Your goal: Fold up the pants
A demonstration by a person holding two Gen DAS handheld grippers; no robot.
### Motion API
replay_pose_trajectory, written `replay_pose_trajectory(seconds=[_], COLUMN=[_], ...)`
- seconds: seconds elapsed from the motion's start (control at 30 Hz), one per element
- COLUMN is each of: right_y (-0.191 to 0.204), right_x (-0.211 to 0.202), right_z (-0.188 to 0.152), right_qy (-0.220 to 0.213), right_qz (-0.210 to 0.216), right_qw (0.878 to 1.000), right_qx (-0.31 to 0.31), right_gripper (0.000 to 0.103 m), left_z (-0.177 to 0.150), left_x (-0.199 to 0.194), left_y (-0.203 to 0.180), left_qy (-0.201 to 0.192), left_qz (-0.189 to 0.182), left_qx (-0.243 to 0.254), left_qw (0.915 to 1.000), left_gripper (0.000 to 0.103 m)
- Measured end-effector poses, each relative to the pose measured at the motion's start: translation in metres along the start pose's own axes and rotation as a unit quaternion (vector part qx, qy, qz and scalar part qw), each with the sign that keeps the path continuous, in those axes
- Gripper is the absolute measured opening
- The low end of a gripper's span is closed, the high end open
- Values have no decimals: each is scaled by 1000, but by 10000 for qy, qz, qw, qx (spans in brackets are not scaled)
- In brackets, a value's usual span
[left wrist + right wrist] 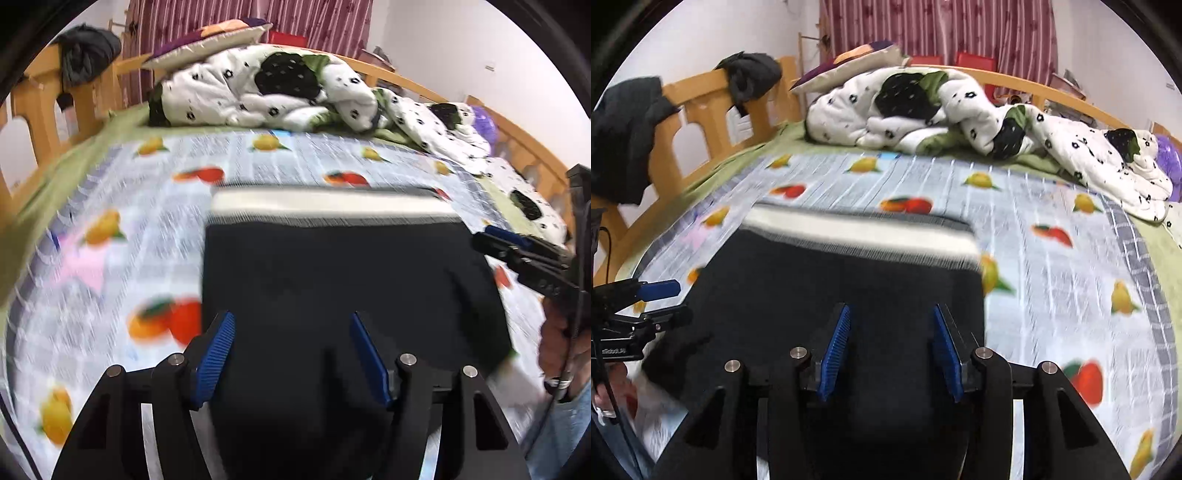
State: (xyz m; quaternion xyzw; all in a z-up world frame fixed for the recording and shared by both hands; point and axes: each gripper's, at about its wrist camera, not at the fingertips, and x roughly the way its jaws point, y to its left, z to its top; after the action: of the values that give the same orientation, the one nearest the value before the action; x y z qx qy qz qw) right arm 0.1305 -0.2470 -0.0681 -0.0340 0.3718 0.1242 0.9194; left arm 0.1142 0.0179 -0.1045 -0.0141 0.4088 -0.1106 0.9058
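Having laid the dark pants (332, 288) folded on the bed (110, 229), your left gripper (291, 354) and right gripper (890, 350) stand half open, holding nothing; next, check the fold lies square

1. The pants (332, 280) lie folded on the sheet (147, 229), waistband (325, 203) at the far edge.
2. The left gripper (291, 332) hangs above the pants' near left part, the right gripper (890, 325) above the near right part; both are parted with nothing between them.
3. The quilt (266, 88) is heaped on the bed beyond the sheet.
4. A pillow (207, 40) rests behind the quilt, at its left.
5. The headboard (701, 107) stands at the far left, with clothes (750, 74) draped over it.
6. Curtains (938, 26) hang behind the bed.
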Motion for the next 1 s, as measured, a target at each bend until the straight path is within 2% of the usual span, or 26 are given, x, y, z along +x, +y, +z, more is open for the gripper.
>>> replay_pose_trajectory(seconds=[0.17,0.3,0.37,0.43,0.53,0.6,0.67,0.73,0.83,0.93,1.0], right_y=[-15,-26,-22,-20,-31,-35,-39,-47,-69,-85,-88], right_x=[35,83,81,81,83,89,92,92,91,101,107], right_z=[32,28,26,31,38,42,46,48,44,41,39], right_qy=[-58,441,292,347,326,335,351,383,417,585,694], right_qz=[-74,-240,-316,-331,-208,-277,-264,-185,29,512,783], right_qw=[10000,9987,9989,9985,9992,9991,9990,9991,9979,9912,9864], right_qx=[-15,-66,-167,-253,-64,-19,-22,88,488,1067,1266], right_gripper=[46,44,44,44,42,42,45,49,53,53,53], left_z=[42,41,36,38,49,60,67,66,58,54,49], left_x=[42,73,80,76,77,78,81,89,93,107,113], left_y=[13,15,17,20,28,33,40,47,63,78,86], left_qy=[54,301,268,238,147,99,135,411,363,619,655], left_qz=[388,603,599,507,578,637,429,24,-395,-980,-1245], left_qx=[87,223,239,186,113,137,42,11,-382,-916,-1206], left_qw=[9992,9975,9976,9983,9982,9978,9990,9992,9978,9890,9827], left_gripper=[62,62,63,63,64,64,64,64,69,70,67])
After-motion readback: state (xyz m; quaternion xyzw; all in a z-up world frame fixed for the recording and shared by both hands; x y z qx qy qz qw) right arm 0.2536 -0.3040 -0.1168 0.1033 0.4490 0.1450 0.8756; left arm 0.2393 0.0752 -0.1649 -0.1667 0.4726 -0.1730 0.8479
